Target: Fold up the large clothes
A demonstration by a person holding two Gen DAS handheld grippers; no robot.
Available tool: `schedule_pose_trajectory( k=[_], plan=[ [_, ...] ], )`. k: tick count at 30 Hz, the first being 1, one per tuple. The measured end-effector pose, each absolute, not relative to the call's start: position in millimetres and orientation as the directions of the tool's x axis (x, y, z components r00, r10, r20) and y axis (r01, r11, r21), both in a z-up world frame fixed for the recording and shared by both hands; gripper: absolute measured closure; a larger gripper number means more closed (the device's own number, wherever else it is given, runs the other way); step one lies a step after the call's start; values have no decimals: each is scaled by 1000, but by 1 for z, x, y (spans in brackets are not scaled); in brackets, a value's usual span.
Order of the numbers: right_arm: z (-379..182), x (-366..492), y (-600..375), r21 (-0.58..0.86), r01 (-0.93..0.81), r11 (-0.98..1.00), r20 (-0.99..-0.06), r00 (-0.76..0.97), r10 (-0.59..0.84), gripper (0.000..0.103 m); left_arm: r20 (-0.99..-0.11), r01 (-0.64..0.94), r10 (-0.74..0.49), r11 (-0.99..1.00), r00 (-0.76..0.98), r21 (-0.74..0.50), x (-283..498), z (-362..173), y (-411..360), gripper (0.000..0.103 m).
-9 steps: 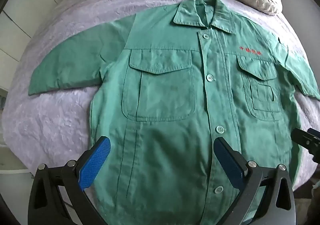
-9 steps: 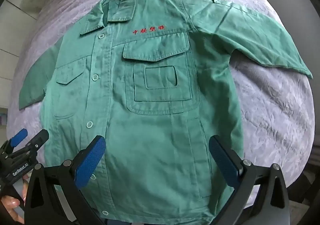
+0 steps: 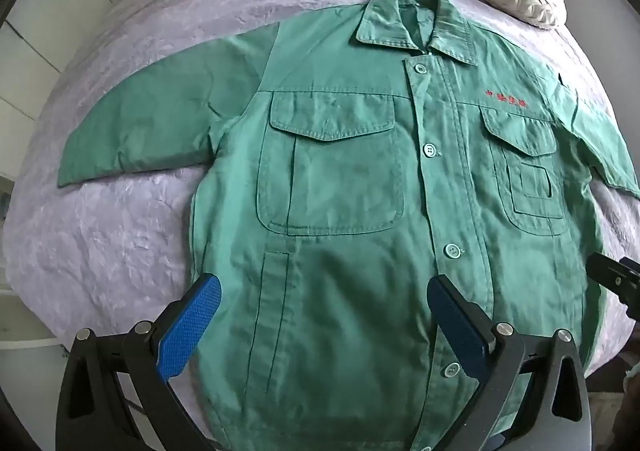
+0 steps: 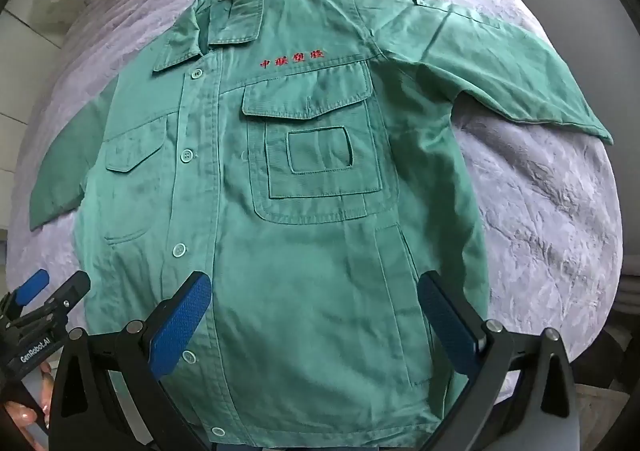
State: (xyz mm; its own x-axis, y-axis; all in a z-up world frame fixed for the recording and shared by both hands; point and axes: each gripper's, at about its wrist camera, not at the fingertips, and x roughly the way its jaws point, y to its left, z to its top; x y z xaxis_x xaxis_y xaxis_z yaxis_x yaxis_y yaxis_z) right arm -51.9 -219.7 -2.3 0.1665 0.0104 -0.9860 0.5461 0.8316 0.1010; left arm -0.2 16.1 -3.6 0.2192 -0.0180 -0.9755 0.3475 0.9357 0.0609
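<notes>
Nothing shifted: green jacket (image 3: pixel 352 211) flat on lilac bedspread (image 3: pixel 120 243).

Left gripper (image 3: pixel 324 325) first: black angular frame with triangular cut-outs in each arm, and round silver screws (image 3: pixel 503 329) capping the pivots. Its fingers carry blue pads (image 3: pixel 188 327) with a fine knurled texture, the one on the shaded side reading darker navy. Right gripper (image 4: pixel 314 321) is the same build, black arms, silver pivot caps, textured blue pads (image 4: pixel 180 325). From the right wrist camera the left gripper shows side-on at the lower left edge, black body with a blue tip and white "GenRobot.AI" lettering (image 4: pixel 35 349). Beneath it, fingertips of a hand (image 4: pixel 24 413) with glossy nails.
</notes>
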Motion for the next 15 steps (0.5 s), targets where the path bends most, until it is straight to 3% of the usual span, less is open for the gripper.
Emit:
schedule_pose_trajectory(
  k=[15],
  plan=[
    [7, -52, -214, 64, 541, 839, -987, 160, -28, 0, -974, 353, -26, 934, 226, 57, 0, -4, 22, 0]
  ],
)
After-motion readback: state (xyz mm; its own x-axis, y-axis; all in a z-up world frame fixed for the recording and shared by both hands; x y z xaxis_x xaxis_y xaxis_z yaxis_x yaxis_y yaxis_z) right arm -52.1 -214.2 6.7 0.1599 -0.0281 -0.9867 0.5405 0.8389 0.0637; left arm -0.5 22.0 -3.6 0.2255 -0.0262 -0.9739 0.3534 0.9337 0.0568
